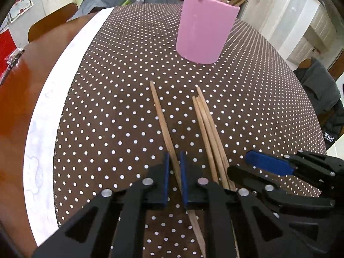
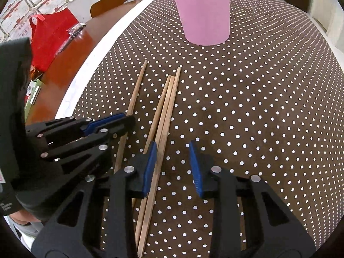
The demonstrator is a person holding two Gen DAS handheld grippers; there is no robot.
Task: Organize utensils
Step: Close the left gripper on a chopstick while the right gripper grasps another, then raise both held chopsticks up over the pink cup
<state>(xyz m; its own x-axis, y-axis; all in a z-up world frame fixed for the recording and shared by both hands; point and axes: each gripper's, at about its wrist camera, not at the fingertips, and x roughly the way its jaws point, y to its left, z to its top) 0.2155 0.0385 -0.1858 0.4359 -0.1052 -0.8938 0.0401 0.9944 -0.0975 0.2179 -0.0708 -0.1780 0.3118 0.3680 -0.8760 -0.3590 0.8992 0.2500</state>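
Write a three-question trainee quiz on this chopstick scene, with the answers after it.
1. True or false: the left gripper is shut on the single chopstick that lies apart from the others.
2. How many chopsticks make up the loose bundle on the dotted tablecloth?
A. two
B. three
C. five
3. Fill in: the pink holder stands upright on the cloth and already has ______ in it.

Key
1. True; its pads press on that stick.
2. B; the right gripper stands open, with sticks of the bundle beside its left finger.
3. Chopsticks; their ends stick up above the rim in the left wrist view.
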